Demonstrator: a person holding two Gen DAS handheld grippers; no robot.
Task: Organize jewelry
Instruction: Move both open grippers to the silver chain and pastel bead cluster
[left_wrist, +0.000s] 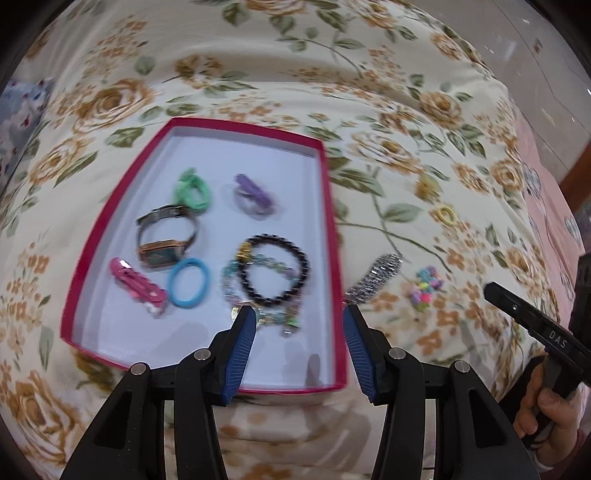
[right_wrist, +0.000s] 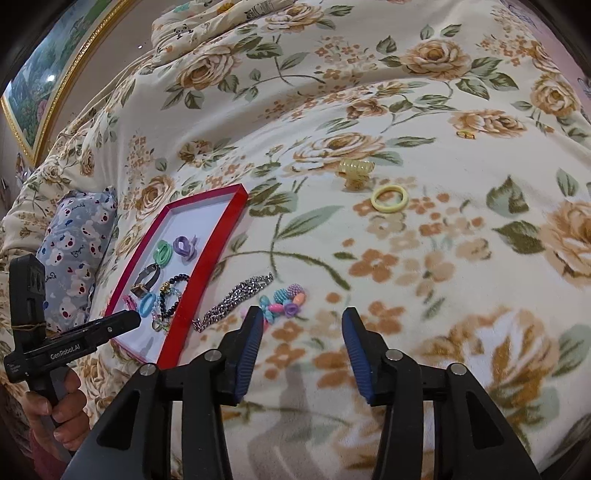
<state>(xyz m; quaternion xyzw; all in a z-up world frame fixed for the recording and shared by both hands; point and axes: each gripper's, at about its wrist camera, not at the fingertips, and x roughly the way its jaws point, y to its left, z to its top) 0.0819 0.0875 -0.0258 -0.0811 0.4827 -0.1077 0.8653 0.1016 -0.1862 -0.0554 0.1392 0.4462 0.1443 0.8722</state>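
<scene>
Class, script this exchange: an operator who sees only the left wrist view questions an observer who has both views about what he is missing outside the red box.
Operator: I see only the body of the right tool. Is its claw open?
Observer: Yes. The right claw is open and empty, above the blanket, just right of the colourful bead bracelet.
Operator: Is anything lying beyond the yellow ring?
Observer: Yes. A small gold piece lies alone on the blanket, farther off than the yellow ring.
</scene>
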